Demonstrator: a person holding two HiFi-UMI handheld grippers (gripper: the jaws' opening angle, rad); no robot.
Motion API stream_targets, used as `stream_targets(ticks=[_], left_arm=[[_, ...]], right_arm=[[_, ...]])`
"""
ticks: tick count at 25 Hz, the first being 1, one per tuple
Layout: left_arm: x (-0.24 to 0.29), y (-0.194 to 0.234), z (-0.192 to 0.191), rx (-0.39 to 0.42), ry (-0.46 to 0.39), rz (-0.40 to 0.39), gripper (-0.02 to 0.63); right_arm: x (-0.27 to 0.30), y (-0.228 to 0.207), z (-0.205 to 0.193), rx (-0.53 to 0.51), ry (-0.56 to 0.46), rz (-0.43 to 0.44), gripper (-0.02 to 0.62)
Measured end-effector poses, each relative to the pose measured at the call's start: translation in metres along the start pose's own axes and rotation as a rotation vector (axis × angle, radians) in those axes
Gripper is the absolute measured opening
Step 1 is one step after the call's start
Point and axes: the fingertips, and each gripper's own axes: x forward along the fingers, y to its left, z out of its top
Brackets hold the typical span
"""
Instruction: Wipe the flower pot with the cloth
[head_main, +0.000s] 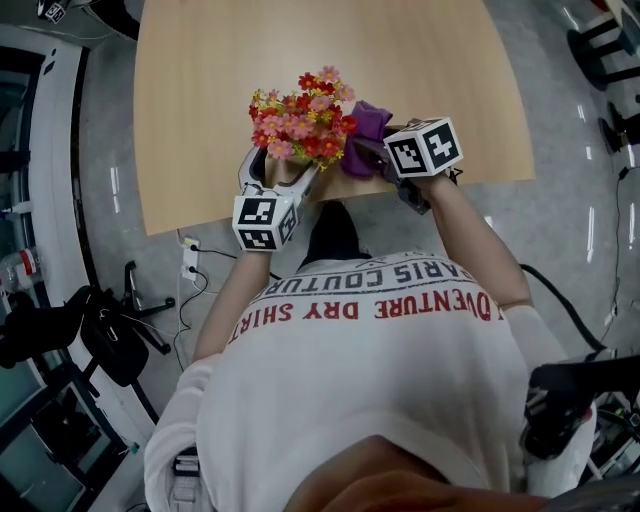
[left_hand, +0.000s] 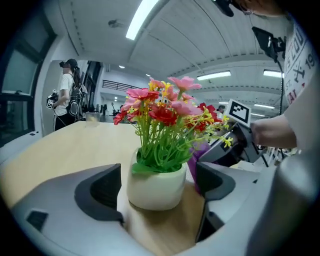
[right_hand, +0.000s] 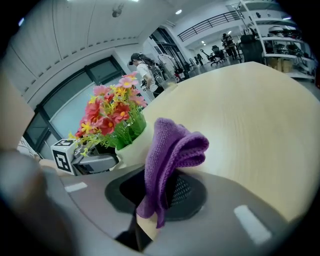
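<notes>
Standing close to the near edge of the wooden table (head_main: 300, 40), the white flower pot (left_hand: 152, 195) is seen upright; it is filled with red, pink and yellow flowers (head_main: 300, 122) on green stems. The left gripper (left_hand: 159, 177) is held with its jaws spread, one on each side of the pot; a narrow gap is seen at either side, so the pot is flanked rather than clamped. The right gripper (right_hand: 157, 192) is pressed together on the purple cloth (right_hand: 172, 145); the cloth is pinched low between the jaws and rises beyond them in a folded bunch. The cloth is held just beside the pot, on its right in the head view; whether cloth and pot are touching cannot be told. The two grippers are brought close together at the table's edge.
</notes>
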Motion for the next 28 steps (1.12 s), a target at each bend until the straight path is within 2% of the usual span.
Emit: stream_targets(ticks=[7, 12, 13, 15, 21, 28], left_arm=[[0.019, 0.007, -0.003, 0.041, 0.014, 0.122, 0.451], [0.021, 0.007, -0.003, 0.068, 0.039, 0.138, 0.446], [0.021, 0.008, -0.003, 0.074, 0.044, 0.137, 0.419], [0.019, 0.007, -0.003, 0.081, 0.051, 0.128, 0.414], [0.015, 0.007, -0.001, 0.116, 0.074, 0.054, 0.411], [0.013, 0.01, 0.005, 0.219, 0.129, -0.146, 0.411]], right_arm=[[-0.006, -0.004, -0.005, 0.009, -0.014, -0.001, 0.064], [-0.006, -0.001, -0.005, 0.013, -0.024, 0.013, 0.064], [-0.006, 0.0, -0.005, 0.015, -0.026, 0.015, 0.064], [-0.007, 0.001, -0.004, 0.017, -0.03, 0.02, 0.064], [-0.007, 0.008, 0.001, 0.018, -0.043, 0.035, 0.064], [-0.009, 0.024, 0.013, 0.008, -0.038, 0.088, 0.064]])
